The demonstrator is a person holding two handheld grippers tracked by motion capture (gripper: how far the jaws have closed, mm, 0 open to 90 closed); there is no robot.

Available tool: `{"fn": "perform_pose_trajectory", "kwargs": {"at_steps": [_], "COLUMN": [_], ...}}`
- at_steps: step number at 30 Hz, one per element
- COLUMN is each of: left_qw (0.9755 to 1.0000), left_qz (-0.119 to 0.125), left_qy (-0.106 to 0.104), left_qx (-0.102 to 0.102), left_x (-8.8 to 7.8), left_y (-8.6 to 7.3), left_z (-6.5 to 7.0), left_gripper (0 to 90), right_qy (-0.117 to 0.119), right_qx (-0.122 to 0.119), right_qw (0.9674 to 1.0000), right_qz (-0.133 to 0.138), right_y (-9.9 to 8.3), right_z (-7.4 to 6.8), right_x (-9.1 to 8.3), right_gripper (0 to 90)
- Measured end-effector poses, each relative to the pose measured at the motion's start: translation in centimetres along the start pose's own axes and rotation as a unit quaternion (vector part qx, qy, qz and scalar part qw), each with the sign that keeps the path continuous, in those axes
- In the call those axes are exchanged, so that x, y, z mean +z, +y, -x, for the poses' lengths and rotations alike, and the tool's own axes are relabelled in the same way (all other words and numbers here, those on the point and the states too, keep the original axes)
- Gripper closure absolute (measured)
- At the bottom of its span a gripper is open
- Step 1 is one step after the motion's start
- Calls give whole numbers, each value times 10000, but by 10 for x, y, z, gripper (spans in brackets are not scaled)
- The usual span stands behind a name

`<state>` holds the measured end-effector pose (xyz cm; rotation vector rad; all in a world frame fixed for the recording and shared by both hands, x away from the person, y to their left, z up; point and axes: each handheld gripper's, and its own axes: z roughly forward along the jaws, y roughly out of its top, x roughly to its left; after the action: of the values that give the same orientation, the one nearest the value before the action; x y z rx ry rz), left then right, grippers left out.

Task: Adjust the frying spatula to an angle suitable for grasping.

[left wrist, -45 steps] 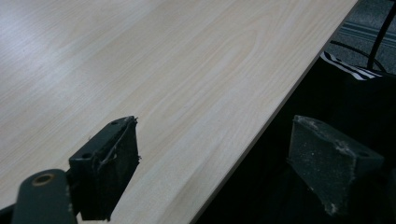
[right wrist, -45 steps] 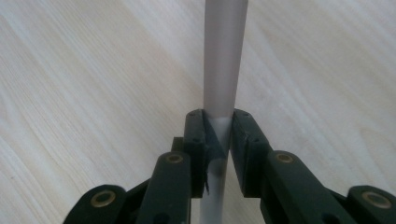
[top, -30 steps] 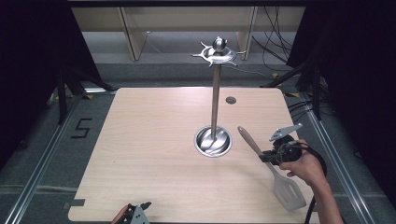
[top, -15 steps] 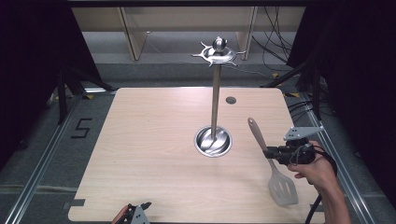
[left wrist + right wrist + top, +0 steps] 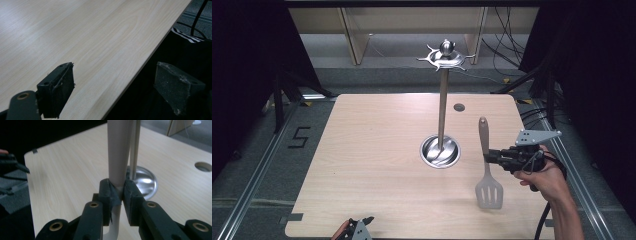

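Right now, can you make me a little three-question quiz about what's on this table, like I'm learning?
1. True or false: the right gripper has its fingers shut on the spatula handle.
2. Which end of the spatula points toward the table: A) slotted blade, B) handle tip?
3. What metal thing stands in the middle of the table?

Key
1. True.
2. A, the slotted blade.
3. A tall utensil stand with a round base and hooks on top.
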<state>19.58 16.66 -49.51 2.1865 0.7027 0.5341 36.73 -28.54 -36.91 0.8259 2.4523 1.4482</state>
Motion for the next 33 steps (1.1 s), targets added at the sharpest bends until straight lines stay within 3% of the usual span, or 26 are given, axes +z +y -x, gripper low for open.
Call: {"fn": "perform_pose_trajectory", "kwargs": {"at_steps": [3, 4, 6, 8, 13, 15, 18, 22, 27, 29, 32, 33], "left_qw": [10000, 10000, 10000, 10000, 10000, 9999, 10000, 10000, 10000, 10000, 10000, 10000], "left_qz": [-2, -2, 19, 20, -1, 51, -29, -23, -35, 31, -41, -17], "left_qy": [1, -3, -31, -28, 4, -27, 54, 65, -54, 36, -62, -18], "left_qx": [-3, -9, -54, -61, -14, -92, 27, 17, -9, -6, -25, -26], "left_x": [0, 0, 0, 0, 0, 0, 0, 0, -2, -1, -2, -2], "left_y": [0, 0, 0, -1, 0, -1, -1, 0, 0, 0, 0, 0], "left_z": [0, 0, 0, 0, -1, 0, -2, -2, -2, -1, -1, -1], "left_gripper": [154, 154, 154, 154, 154, 154, 154, 154, 154, 154, 154, 154], "right_qy": [102, 198, 155, 188, 134, 252, 214, 280, 310, 319, 367, 329], "right_qx": [-17, -74, -91, -132, -206, -352, -261, -406, -356, -444, -528, -407], "right_qw": [9996, 9995, 9991, 9992, 9980, 9976, 9982, 9969, 9970, 9963, 9948, 9958], "right_qz": [249, 219, 390, 335, 584, 549, 493, 618, 617, 669, 788, 757], "right_y": [7, 10, 14, 17, 31, 37, 41, 55, 68, 73, 81, 82], "right_z": [-2, -3, -5, -6, -10, -10, -13, -14, -17, -17, -15, -16], "right_x": [3, 2, 4, 3, 8, 9, 9, 12, 10, 10, 12, 11], "right_gripper": [785, 785, 785, 785, 786, 786, 786, 786, 786, 786, 786, 786]}}
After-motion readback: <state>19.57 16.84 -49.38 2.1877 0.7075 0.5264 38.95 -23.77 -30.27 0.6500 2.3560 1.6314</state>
